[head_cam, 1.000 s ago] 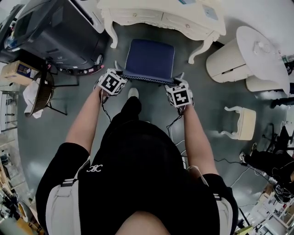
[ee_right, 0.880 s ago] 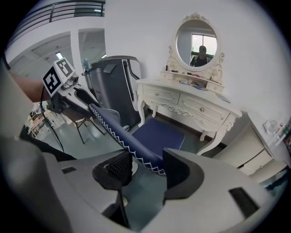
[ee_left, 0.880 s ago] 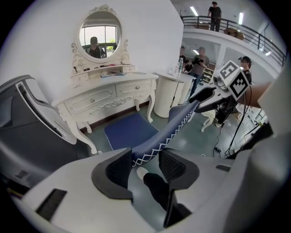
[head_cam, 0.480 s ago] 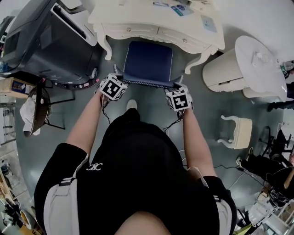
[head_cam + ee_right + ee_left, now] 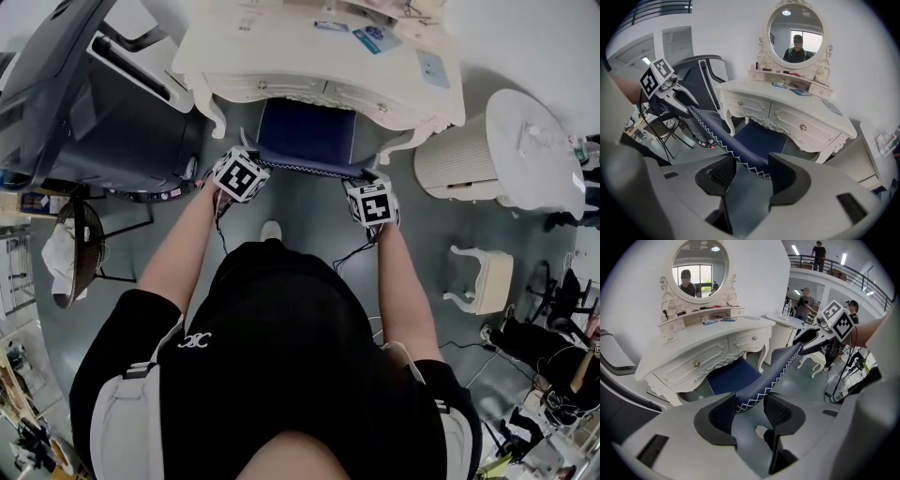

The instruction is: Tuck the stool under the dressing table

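Observation:
The stool [image 5: 306,134] has a dark blue padded seat with white zigzag stitching, and its far half lies beneath the cream dressing table [image 5: 319,52]. My left gripper [image 5: 246,152] is shut on the seat's near left corner. My right gripper [image 5: 367,178] is shut on the near right corner. In the left gripper view the stitched seat edge [image 5: 754,392] runs between the jaws of my left gripper [image 5: 749,408] and across to the right gripper [image 5: 811,339]. The right gripper view shows the same edge [image 5: 736,152] in my right gripper [image 5: 752,172], with the left gripper [image 5: 677,96] at its far end.
A big black reclining chair [image 5: 84,84] stands close to the table's left leg. A white round table [image 5: 530,131] and a ribbed white cylinder [image 5: 450,159] stand at the right. A small white stool [image 5: 489,277] and a folding chair [image 5: 80,234] stand on the grey floor.
The stool has slid forward, farther under the dressing table. Both grippers have moved forward with it, still holding the seat's near edge.

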Demonstrator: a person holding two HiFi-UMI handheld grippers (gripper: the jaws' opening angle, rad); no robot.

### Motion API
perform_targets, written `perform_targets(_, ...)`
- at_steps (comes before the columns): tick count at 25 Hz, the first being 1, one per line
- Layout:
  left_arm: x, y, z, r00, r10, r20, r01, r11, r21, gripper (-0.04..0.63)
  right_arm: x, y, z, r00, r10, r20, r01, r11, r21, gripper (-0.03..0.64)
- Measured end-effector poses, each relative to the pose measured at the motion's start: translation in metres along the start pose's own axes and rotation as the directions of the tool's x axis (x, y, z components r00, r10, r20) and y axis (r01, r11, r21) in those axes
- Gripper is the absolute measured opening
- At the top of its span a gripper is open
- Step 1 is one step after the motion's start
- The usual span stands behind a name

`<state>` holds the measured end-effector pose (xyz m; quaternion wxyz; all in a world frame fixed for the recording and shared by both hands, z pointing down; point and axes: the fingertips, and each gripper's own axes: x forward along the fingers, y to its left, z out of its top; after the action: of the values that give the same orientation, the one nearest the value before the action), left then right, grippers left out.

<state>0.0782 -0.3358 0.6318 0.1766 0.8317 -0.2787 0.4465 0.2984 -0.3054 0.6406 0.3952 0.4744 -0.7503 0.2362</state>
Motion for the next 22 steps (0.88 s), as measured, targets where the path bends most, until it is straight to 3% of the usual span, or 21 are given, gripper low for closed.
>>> perform_targets(17,0.04,0.057,0.076,1.0,-0.01,0.017,0.009,1.0,0.027,0.189,0.035,-0.074,0.06,0.994,-0.109,-0.029,0.11,0.993,0.039,0.218)
perform_targets(22,0.048,0.057,0.081,1.0,-0.016,0.008,0.016,1.0,-0.004,0.189,0.042,-0.086,0.065,0.995,-0.099,-0.032,0.1,0.994,0.041,0.219)
